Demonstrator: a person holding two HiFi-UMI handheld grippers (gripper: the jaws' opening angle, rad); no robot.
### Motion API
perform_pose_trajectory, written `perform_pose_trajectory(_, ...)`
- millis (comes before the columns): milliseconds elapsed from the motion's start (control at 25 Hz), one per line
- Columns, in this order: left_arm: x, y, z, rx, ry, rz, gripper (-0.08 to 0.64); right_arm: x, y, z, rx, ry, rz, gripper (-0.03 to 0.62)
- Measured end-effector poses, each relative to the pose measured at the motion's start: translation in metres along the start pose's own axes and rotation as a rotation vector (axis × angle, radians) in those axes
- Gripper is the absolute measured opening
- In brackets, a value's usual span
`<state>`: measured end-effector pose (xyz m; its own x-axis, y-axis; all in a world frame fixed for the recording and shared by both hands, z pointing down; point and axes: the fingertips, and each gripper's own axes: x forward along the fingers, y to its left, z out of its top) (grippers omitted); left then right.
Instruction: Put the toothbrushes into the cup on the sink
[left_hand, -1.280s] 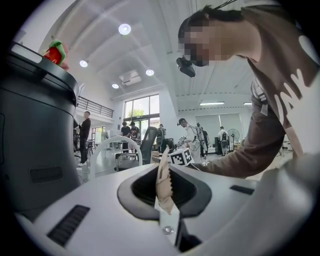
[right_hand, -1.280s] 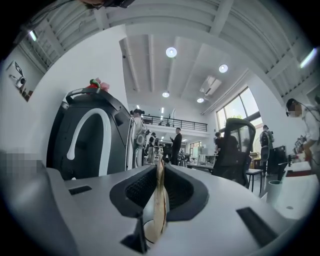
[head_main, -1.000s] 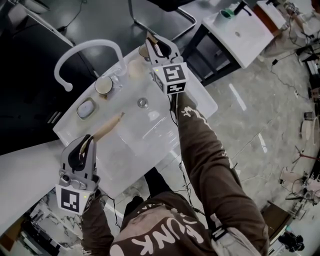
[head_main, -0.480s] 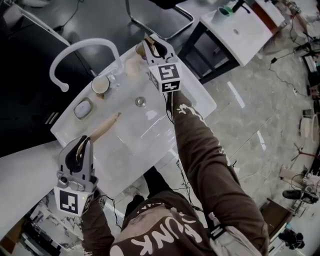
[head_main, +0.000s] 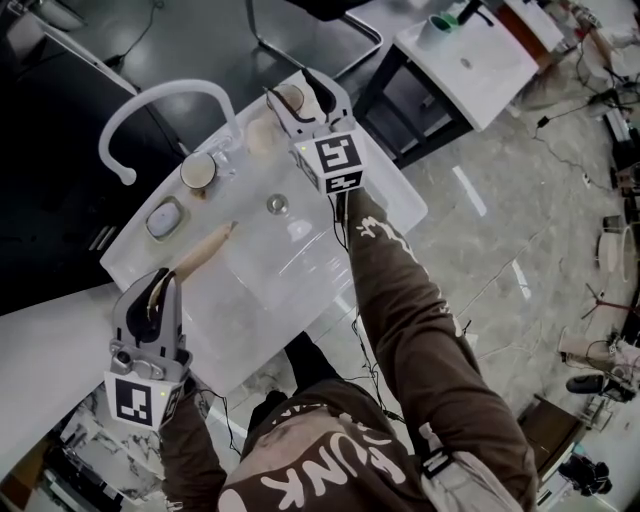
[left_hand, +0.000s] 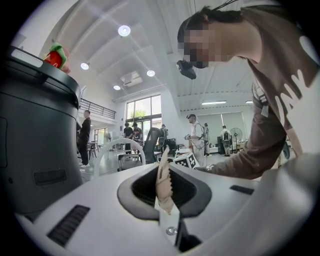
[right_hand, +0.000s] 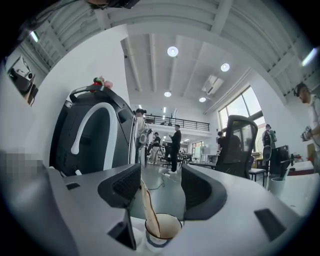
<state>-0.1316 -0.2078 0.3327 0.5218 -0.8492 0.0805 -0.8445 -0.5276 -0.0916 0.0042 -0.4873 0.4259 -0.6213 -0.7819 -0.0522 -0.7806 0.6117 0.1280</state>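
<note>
The right gripper (head_main: 299, 92) hangs over the far corner of the white sink (head_main: 395, 190). Its jaws stand apart, having just been opening, and they straddle the cup (right_hand: 167, 229). This is a small round cup with a pale wall, a dark band near its foot and a brownish inside. One toothbrush (right_hand: 149, 212) stands in it, a thin tan stick that looks like wood. It leans towards the left-hand pad, and whether it touches that pad cannot be told. The left gripper (head_main: 158, 290) is at the near left corner of the sink, closed tight on the end of a second toothbrush (head_main: 205, 250). That one is the same pale tan and slim, and it reaches out level from the jaws over the basin towards the white arched faucet (head_main: 165, 100), well apart from the cup.
</note>
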Motion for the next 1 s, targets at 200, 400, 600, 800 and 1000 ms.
perform_pose_trajectory(200,0.000,-0.002,0.008,0.009,-0.012,0.001,0.028,-0.028,0.014,0.044,-0.013,-0.080,0.030,0.292)
perform_pose_trajectory(400,0.001,-0.001,0.014,0.016,-0.040,-0.007,0.028,-0.080,0.045,0.103,-0.006,-0.210,0.073,0.302)
perform_pose_trajectory(600,0.000,0.003,0.014,0.048,-0.032,-0.008,0.028,-0.145,0.087,0.136,0.048,-0.235,0.114,0.304)
perform_pose_trajectory(800,0.008,0.020,0.008,0.123,-0.006,-0.016,0.028,-0.196,0.121,0.147,0.055,-0.205,0.147,0.305)
perform_pose_trajectory(1000,0.028,0.054,-0.010,0.233,0.056,-0.021,0.026,-0.224,0.143,0.141,0.083,-0.155,0.164,0.305)
